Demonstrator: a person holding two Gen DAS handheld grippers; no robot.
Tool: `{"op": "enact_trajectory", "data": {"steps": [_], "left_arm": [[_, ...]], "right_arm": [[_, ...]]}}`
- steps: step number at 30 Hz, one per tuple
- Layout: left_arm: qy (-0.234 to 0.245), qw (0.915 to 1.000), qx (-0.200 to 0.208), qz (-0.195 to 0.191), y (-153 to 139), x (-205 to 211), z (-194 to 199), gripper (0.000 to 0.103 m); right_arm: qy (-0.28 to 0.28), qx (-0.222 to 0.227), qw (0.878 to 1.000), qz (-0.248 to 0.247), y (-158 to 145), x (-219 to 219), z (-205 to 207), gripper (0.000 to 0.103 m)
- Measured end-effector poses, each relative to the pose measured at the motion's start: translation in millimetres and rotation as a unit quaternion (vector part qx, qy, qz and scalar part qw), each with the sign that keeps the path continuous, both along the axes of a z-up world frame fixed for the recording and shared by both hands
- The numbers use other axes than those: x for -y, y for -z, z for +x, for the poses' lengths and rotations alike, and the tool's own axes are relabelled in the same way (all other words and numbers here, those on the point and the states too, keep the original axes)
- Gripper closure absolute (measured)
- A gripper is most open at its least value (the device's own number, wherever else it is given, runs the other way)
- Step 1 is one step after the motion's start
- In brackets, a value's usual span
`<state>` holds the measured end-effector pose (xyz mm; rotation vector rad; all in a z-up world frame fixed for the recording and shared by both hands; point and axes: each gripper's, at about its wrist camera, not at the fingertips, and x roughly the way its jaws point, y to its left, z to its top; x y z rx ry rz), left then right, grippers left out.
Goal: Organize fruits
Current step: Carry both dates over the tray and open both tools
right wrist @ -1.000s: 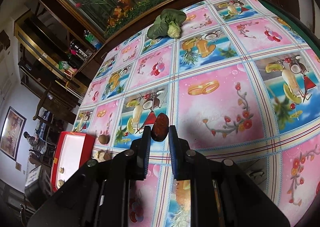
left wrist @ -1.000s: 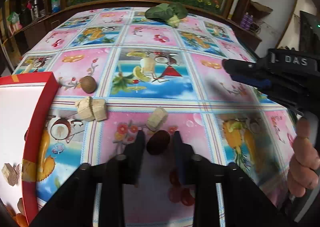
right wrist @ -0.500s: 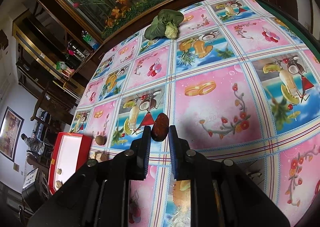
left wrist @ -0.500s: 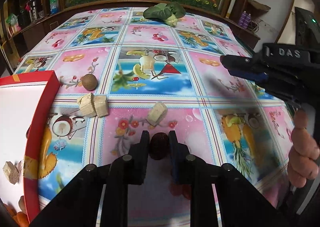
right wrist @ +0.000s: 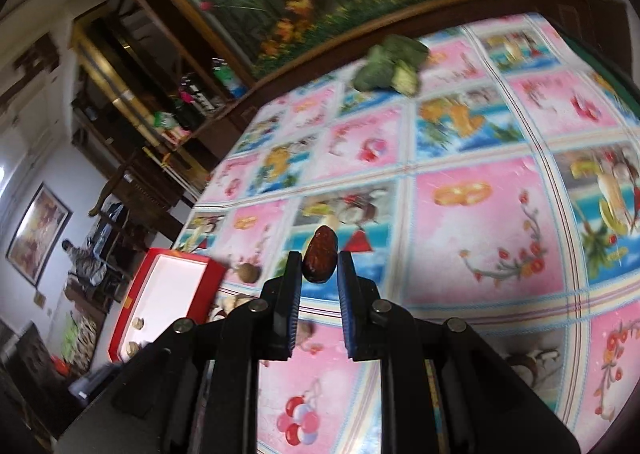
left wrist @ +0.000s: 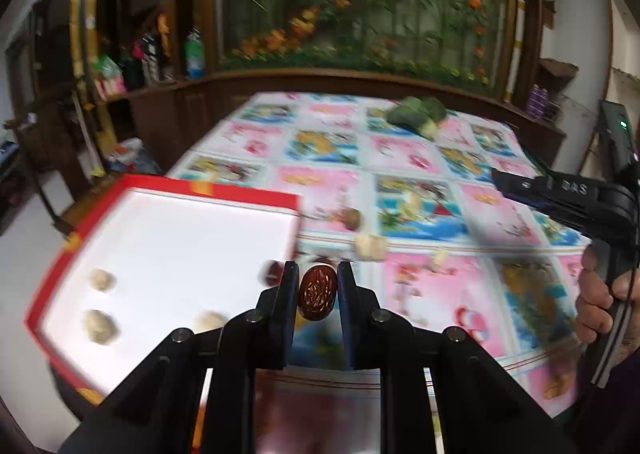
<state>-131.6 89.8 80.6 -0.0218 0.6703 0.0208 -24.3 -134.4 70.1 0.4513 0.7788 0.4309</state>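
Observation:
My left gripper (left wrist: pixel 318 285) is shut on a wrinkled dark red date (left wrist: pixel 317 293), held in the air just right of the red-rimmed white tray (left wrist: pixel 224 191). The tray holds a few pale round pieces (left wrist: pixel 100 326). My right gripper (right wrist: pixel 319 265) is shut on a second dark red date (right wrist: pixel 319 253), raised above the patterned tablecloth (right wrist: pixel 480 221). The same tray (right wrist: pixel 138 282) shows far left in the right wrist view. In the left wrist view the right gripper's black body (left wrist: pixel 568 195) and the hand (left wrist: pixel 600 302) holding it sit at the right edge.
On the cloth right of the tray lie a brown round fruit (left wrist: pixel 352 218), pale chunks (left wrist: pixel 370 246) and another pale piece (left wrist: pixel 438 258). A leafy green vegetable (left wrist: pixel 416 114) lies at the table's far end. A wooden cabinet with bottles stands behind.
The left gripper closed on the date, lifted it off the cloth and swung left toward the tray. The right gripper kept its date and shifted slightly.

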Motion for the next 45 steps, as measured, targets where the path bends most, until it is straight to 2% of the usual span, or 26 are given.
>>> {"op": "enact_trajectory", "data": {"steps": [2,6,15,19,22,26,30,33,38,41,45], "left_arm": [[-0.013,0.9997,0.020,0.001,-5.1,-12.9,-6.7,0.085],[-0.032,0.9989,0.034,-0.005,-7.3,-33.4,-15.2,0.085],[-0.077,0.9959,0.045,-0.015,-9.1,-83.7,-34.2,0.085],[-0.113,0.9921,0.055,0.001,-12.1,-110.7,-45.3,0.085],[-0.146,0.9873,0.062,0.012,-16.2,-133.7,-48.9,0.085],[-0.164,0.9839,0.066,0.027,-24.0,-149.2,-36.4,0.085],[-0.147,0.9881,0.034,0.027,-21.8,-153.8,-2.1,0.085],[-0.141,0.9895,-0.017,0.027,-2.7,-147.9,29.7,0.085],[-0.133,0.9885,-0.072,0.007,28.1,-142.2,47.4,0.085],[-0.138,0.9847,-0.106,-0.005,42.6,-143.4,50.3,0.085],[-0.146,0.9822,-0.119,-0.003,47.2,-142.9,47.9,0.085]], "right_arm": [[-0.006,0.024,1.000,-0.009,-4.7,-7.5,-5.2,0.083],[-0.020,0.073,0.997,-0.030,-10.6,-24.4,-14.8,0.083],[-0.066,0.079,0.995,-0.015,-5.7,-74.3,-22.9,0.083],[-0.113,0.073,0.991,0.007,-7.4,-124.0,-26.9,0.083],[-0.157,0.076,0.985,0.001,-8.6,-172.7,-31.8,0.083],[-0.198,0.074,0.977,0.010,-12.0,-228.1,-30.9,0.083],[-0.209,0.049,0.977,0.007,-10.1,-272.8,-14.5,0.083],[-0.223,0.020,0.975,-0.001,5.8,-289.2,-1.8,0.083],[-0.240,-0.003,0.970,-0.048,26.6,-286.3,2.4,0.083],[-0.240,-0.019,0.969,-0.046,31.9,-281.1,4.5,0.083],[-0.236,-0.041,0.968,-0.068,39.4,-284.0,5.4,0.083]]}}
